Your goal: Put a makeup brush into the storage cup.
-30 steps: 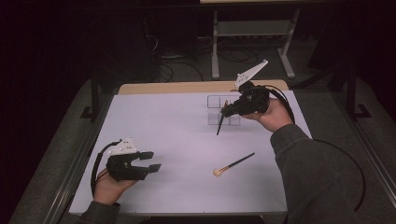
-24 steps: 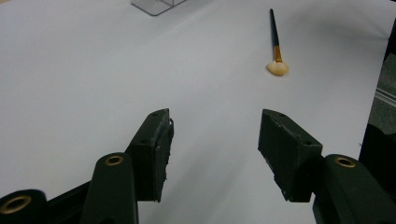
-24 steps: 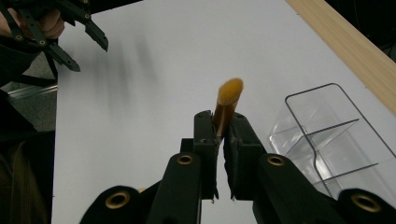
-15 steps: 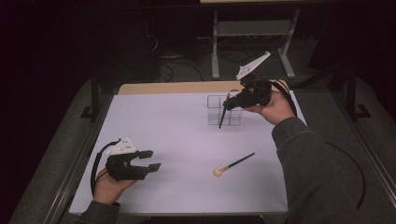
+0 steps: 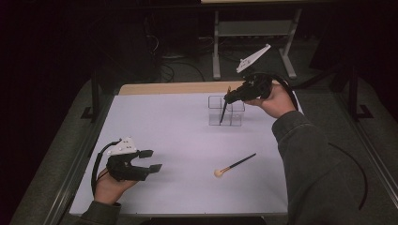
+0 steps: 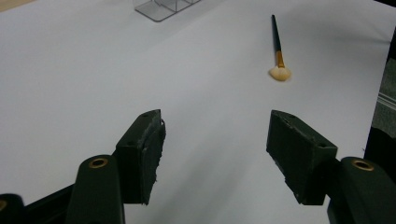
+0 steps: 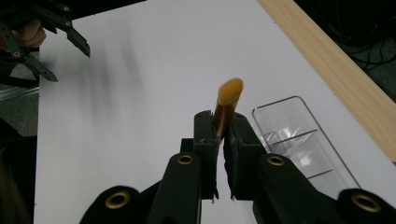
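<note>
White tabletop [image 5: 178,140]: near left, the left gripper [image 5: 149,161] rests empty, jaws just widened. A second brush [image 5: 234,165] lies mid-right. Far right, the right gripper [image 5: 230,98] pinches a brush [image 5: 222,111] over the clear organizer [image 5: 225,112]; lower it straight, handle first, into one compartment.

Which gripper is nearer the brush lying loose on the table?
Left. The left gripper sits open, level with the loose brush; the right gripper is farther back at the clear organizer.

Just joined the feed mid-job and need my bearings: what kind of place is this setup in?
Probably a lab or recording workspace, not a home. A bare white table stands in a dark room, with loose cables on the floor and a metal stand behind. On the table are a clear organizer and a makeup brush.
</note>
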